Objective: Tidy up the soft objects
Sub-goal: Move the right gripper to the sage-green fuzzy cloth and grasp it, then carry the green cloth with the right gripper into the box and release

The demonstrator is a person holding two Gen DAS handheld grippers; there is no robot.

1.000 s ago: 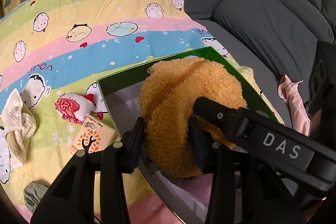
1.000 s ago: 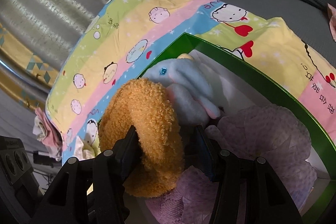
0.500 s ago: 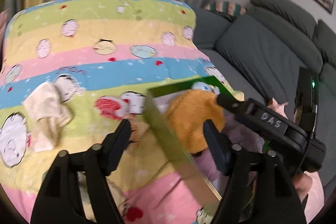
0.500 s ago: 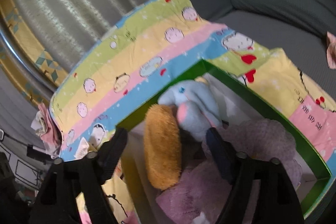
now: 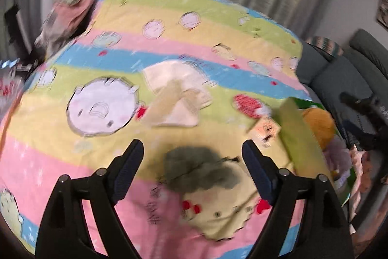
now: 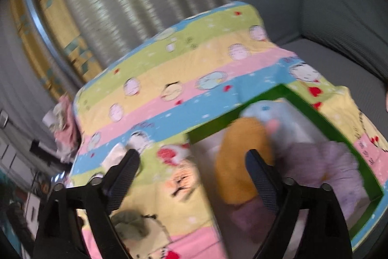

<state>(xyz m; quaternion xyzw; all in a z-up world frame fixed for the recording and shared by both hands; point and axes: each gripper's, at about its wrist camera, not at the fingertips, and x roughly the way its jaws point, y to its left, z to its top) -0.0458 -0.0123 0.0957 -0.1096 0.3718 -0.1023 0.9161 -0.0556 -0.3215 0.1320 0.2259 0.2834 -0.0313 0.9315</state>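
Having let go of the orange plush (image 6: 242, 162) now lying in the green box (image 6: 339, 135), both grippers, left (image 5: 191, 171) and right (image 6: 191, 176), spread wide, left pulled back over a grey plush (image 5: 198, 169) on the blanket (image 5: 169, 47).

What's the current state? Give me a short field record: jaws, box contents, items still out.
left gripper: jaws open, empty, over the grey fuzzy item
right gripper: jaws open, empty, near the box edge
green box: on the striped cartoon blanket
in box: orange plush, light blue plush, purple fluffy fabric
still out: grey fuzzy item, cream cloth, red-and-white toy
image: motion-blurred
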